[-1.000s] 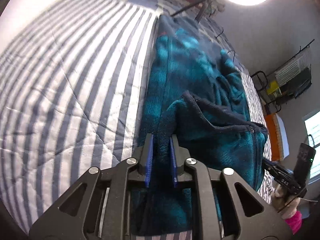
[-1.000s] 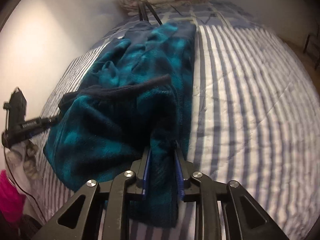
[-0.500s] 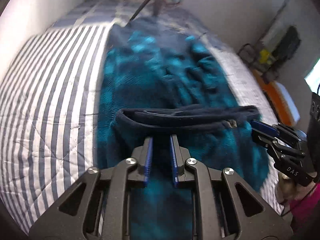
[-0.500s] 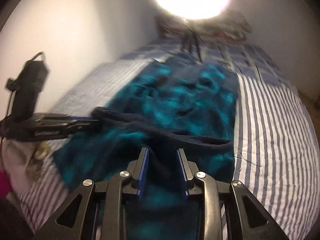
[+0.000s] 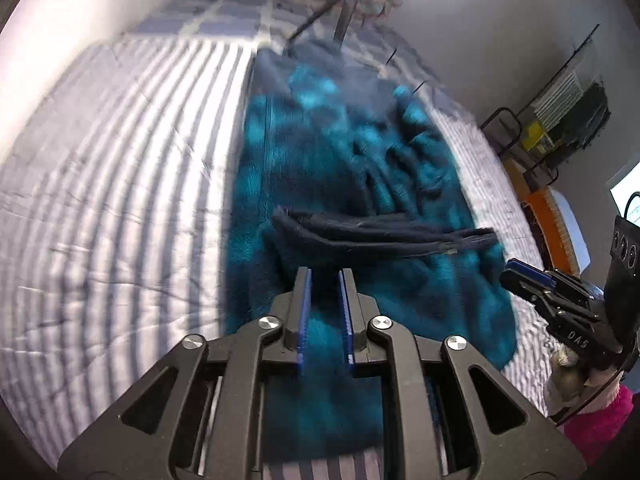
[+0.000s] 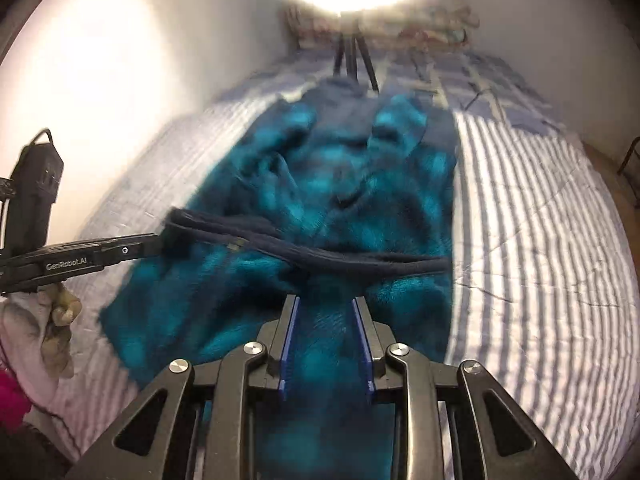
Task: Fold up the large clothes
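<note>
A large teal and navy fleece garment (image 5: 332, 152) lies along the striped bed; it also shows in the right wrist view (image 6: 360, 200). Its dark hem band (image 5: 380, 232) is folded up across the middle, and shows in the right wrist view (image 6: 312, 252) too. My left gripper (image 5: 323, 280) sits over the near fleece, jaws a little apart, nothing clearly between them. My right gripper (image 6: 325, 308) is open above the near fleece, just short of the hem. Each gripper shows in the other's view: the right one (image 5: 560, 304), the left one (image 6: 92, 258) by the hem's left end.
The blue-and-white striped bedspread (image 5: 120, 168) spreads to the left and, in the right wrist view (image 6: 540, 240), to the right. A ring light on a tripod (image 6: 352, 52) stands at the head of the bed. A rack (image 5: 560, 120) stands against the far wall.
Both grippers have let go of the fleece and opened, the right one wider. The lifted bottom part has dropped onto the garment, its hem now lying across the middle.
</note>
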The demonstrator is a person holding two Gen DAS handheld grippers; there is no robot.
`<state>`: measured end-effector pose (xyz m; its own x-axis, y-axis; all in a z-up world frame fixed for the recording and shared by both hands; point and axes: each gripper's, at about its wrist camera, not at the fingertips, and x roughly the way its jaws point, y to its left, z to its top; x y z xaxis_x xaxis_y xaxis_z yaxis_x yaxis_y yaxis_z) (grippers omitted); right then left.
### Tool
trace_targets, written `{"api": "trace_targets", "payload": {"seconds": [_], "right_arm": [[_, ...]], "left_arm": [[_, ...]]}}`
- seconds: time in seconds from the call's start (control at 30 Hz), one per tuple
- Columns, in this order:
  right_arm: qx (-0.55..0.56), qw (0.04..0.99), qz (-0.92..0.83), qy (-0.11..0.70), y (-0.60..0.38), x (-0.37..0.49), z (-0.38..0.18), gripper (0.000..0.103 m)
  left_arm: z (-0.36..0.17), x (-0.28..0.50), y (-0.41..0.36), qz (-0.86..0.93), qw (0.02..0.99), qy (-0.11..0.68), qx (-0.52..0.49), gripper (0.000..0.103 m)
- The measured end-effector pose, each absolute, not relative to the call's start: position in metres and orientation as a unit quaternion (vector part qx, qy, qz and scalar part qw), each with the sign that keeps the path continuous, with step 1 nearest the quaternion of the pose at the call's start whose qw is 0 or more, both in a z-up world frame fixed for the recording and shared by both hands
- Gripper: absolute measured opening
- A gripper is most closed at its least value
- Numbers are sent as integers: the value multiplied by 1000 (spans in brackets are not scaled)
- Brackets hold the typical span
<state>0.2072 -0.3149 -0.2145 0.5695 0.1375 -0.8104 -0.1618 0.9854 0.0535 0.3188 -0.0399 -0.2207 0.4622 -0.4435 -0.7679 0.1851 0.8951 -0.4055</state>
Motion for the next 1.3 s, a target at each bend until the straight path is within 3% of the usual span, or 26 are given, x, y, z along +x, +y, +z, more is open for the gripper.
{"api": "trace_targets", "payload": {"seconds": [0.5, 0.63, 0.77, 0.87, 0.93, 0.97, 1.03, 1.3], "right_arm": [[-23, 937, 90, 338, -316, 155, -10, 26], [-33, 943, 80, 321, -320, 163, 30, 26], [-23, 948, 77, 307, -331, 188, 53, 26], [-23, 946, 67, 315, -338, 220, 40, 26], [-13, 941, 76, 330, -348, 245, 18, 28], [-8, 938, 75, 339, -353, 257, 4, 32], [5, 931, 68, 358, -365, 281, -27, 40], [96, 897, 60, 428, -419, 373, -157, 43]], "left_arm": [[35, 281, 2, -206, 920, 319, -94, 14], [88, 280, 0, -203, 935, 286, -47, 14], [109, 303, 6, -211, 935, 278, -67, 14], [92, 337, 6, -214, 930, 288, -84, 15], [60, 369, 7, -214, 917, 315, -116, 28], [43, 382, 7, -217, 910, 328, -132, 44], [3, 410, 6, -221, 896, 356, -149, 54], [-173, 524, 17, -197, 829, 475, -221, 54]]}}
